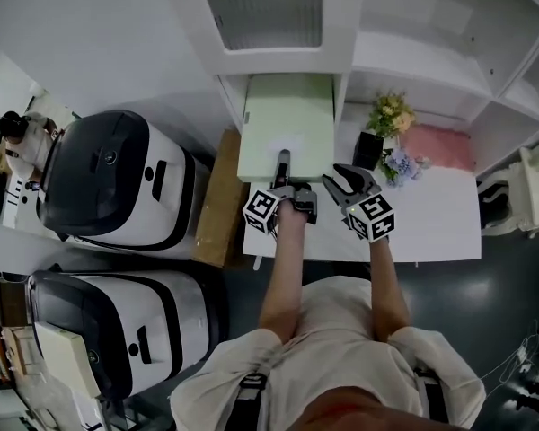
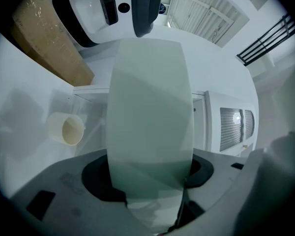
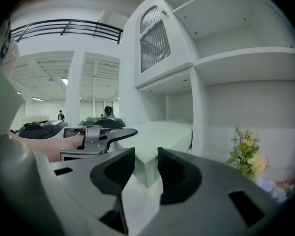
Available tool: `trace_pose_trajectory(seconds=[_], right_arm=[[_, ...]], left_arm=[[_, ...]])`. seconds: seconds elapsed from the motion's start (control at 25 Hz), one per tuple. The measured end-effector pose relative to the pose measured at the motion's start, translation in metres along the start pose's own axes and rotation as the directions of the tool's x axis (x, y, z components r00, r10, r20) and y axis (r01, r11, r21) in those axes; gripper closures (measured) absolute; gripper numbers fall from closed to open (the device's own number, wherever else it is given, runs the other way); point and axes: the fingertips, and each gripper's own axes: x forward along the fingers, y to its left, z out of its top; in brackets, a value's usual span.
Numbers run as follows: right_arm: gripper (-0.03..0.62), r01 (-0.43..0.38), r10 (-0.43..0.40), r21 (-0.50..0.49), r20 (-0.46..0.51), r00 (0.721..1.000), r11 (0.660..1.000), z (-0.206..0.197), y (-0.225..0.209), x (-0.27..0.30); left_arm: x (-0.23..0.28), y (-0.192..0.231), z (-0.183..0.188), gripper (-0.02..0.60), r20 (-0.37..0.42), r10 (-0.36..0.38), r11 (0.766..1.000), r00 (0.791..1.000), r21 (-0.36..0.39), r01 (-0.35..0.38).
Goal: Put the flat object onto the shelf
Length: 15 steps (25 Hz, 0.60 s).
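Left gripper [image 1: 283,164]: fingers clenched on flat box's [image 1: 287,115] near edge, level to slide into shelf [image 1: 343,83] ahead | right gripper [image 3: 146,168]: fingers released, empty, box corner just ahead, probably ready to steady

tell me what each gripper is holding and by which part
The left gripper grips the pale green flat box at its near edge. The right gripper holds nothing, fingers apart.

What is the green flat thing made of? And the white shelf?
The green flat thing looks like matte cardboard or thin plastic: it has a dull pale surface and crisp straight edges, and I can't tell which. The shelf looks like white painted or laminated board, with smooth, even, slightly shiny panels.
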Motion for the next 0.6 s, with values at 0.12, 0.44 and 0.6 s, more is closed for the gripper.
trace_pose_trajectory(seconds=[0.12,0.44,0.6], right_arm=[[0.4,0.016,-0.016,0.0,0.008,1.0,1.0,0.002,-0.006,0.006],[0.405,0.034,-0.034,0.019,0.016,0.999,0.999,0.01,-0.024,0.021],[0.408,0.052,-0.053,0.033,0.021,0.998,0.998,0.011,-0.034,0.03]], left_arm=[[0.009,0.0,0.002,0.316,0.003,0.0,1.0,1.0,0.002,0.0],[0.035,0.001,0.006,0.316,-0.008,0.008,1.0,1.0,-0.002,-0.008],[0.049,0.003,0.008,0.316,-0.013,0.01,1.0,1.0,-0.002,-0.01]])
